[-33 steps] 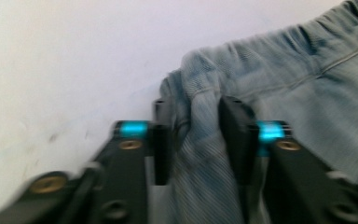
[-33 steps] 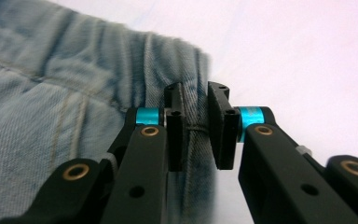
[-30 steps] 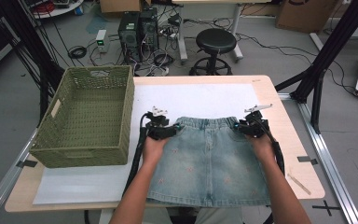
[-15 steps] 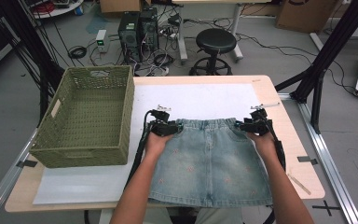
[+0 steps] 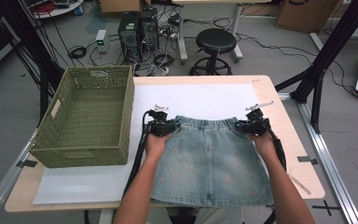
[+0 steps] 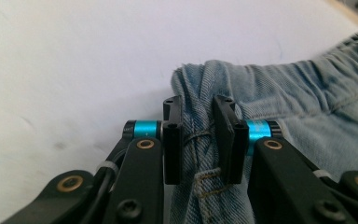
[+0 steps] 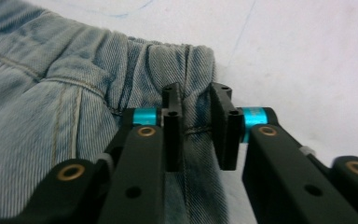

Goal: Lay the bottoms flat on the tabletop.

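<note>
A light-blue denim skirt lies flat on the white sheet, waistband away from the person. My left gripper sits at the waistband's left corner and my right gripper at its right corner. In the left gripper view the jaws have just been closing and now pinch a bunched fold of the skirt. In the right gripper view the jaws have also just been closing and squeeze the skirt's gathered side seam.
A green woven basket stands on the table's left part, close to my left gripper. The wooden table edge runs just right of my right gripper. A stool, computers and cables are on the floor beyond.
Both hands stay almost where they were at the waistband corners. The skirt lies as before.
</note>
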### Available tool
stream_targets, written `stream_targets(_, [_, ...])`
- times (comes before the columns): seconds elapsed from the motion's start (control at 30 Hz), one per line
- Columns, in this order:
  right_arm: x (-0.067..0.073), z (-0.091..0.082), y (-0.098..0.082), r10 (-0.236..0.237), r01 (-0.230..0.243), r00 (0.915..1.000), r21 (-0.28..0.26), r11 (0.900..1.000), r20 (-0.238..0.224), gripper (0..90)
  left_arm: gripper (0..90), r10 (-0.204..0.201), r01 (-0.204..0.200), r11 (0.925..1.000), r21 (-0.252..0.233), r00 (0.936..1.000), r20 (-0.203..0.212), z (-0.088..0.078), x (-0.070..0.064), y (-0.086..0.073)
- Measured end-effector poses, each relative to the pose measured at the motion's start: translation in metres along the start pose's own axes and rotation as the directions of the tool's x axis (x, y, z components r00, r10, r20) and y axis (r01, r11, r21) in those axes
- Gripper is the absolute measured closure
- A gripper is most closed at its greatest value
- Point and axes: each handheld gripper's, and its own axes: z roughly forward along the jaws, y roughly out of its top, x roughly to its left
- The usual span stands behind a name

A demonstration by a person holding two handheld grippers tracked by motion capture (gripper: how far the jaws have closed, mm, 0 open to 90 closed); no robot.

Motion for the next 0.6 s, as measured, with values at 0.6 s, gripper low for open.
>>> stream_targets(0.6, [-0.012,-0.015,0.000,0.081,-0.075,0.9961,-0.153,0.985,0.034,55.5,53.2,0.013,-0.015,0.9893,-0.145,0.9998,-0.013,-0.016,0.005,0.015])
